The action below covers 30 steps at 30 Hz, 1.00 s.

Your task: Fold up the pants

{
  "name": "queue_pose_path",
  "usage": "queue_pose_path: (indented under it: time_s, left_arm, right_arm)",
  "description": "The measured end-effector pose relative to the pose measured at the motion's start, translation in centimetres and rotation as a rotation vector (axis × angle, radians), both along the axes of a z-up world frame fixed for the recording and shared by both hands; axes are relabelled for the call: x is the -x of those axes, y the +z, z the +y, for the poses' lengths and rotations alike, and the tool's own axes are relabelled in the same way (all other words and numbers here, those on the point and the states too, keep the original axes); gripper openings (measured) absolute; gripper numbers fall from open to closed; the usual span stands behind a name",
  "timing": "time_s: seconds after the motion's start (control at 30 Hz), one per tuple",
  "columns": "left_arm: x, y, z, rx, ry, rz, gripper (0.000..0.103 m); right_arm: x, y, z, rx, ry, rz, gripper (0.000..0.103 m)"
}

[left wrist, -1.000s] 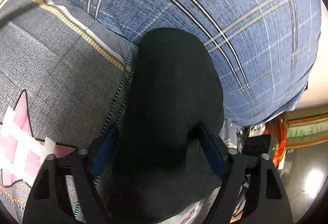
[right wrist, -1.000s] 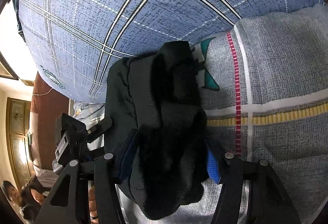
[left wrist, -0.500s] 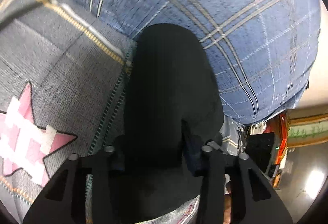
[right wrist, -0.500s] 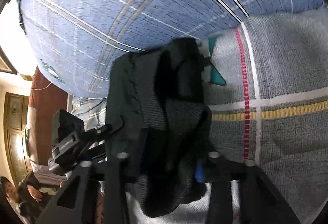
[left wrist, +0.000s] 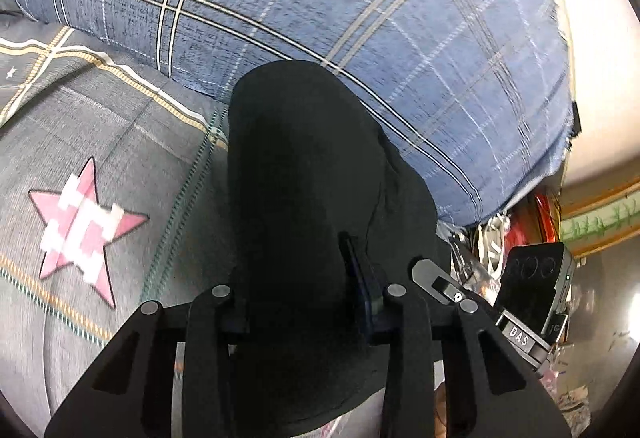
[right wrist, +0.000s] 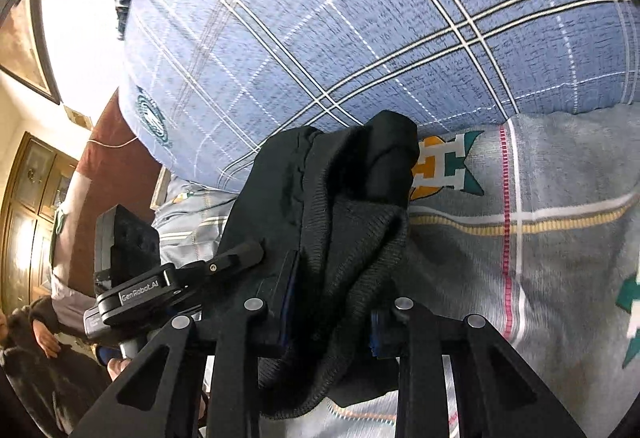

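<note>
Left claw point(left wrist: 304, 286): clamped on a thick bunch of the black pants point(left wrist: 304, 173), fabric packed between both blue pads and draped out forward past the fingertips. Right claw point(right wrist: 332, 302): jaws closing, pads pressed on the same pants point(right wrist: 340, 205), ribbed knit band bunched right between them and a folded lump sticking up just beyond. Pants hanging from both claws, over the grey bedspread point(left wrist: 100, 141) with the pink star point(left wrist: 84, 226). Right behind the fabric, touching or nearly so, a big blue plaid pillow point(right wrist: 380, 29). Off to the side in the right wrist view, the left claw's handle and camera block point(right wrist: 124, 262), plus somebody's hand point(right wrist: 44, 334) near the edge.
</note>
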State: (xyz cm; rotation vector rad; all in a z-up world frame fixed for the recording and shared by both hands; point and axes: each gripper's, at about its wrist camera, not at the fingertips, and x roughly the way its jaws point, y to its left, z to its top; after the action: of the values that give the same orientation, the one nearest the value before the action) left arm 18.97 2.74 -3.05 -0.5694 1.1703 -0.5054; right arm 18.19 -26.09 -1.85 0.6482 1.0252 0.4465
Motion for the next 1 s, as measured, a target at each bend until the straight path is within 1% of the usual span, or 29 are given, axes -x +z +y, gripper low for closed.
queue_pose_path:
  time_s: [0.13, 0.27, 0.5, 0.67, 0.77, 0.83, 0.9, 1.0]
  left_arm:
    - [3.3, 1.1, -0.4, -0.021, -0.009, -0.047, 0.034]
    - [6.1, 1.1, -0.8, -0.045, -0.024, -0.081, 0.034]
    - [11.2, -0.5, -0.1, -0.026, -0.038, -0.057, 0.034]
    - [14.2, -1.7, -0.4, -0.054, -0.049, -0.054, 0.034]
    - [15.2, -2.5, -0.8, -0.099, -0.049, -0.055, 0.034]
    - [15.4, -3.1, -1.1, -0.136, -0.05, -0.054, 0.034]
    - [15.4, -3.8, -1.1, -0.152, -0.046, -0.044, 0.034]
    - [15.7, -4.5, -0.8, -0.151, -0.042, -0.044, 0.035]
  right_arm:
    - [3.1, 0.7, -0.2, -0.019, -0.012, -0.028, 0.027]
    - [6.5, 1.2, -0.1, 0.001, -0.023, -0.048, 0.027]
    - [12.3, 0.2, 0.3, 0.008, -0.035, -0.035, 0.027]
    - [15.8, -0.7, 0.6, 0.032, -0.037, -0.02, 0.027]
    - [16.9, -1.5, 0.6, 0.041, -0.044, 0.002, 0.027]
    - [17.0, -2.4, 0.9, 0.067, -0.044, 0.026, 0.027]
    - [16.9, -3.2, 1.1, 0.083, -0.044, 0.048, 0.027]
    - [16.7, -4.0, 1.3, 0.102, -0.046, 0.067, 0.027]
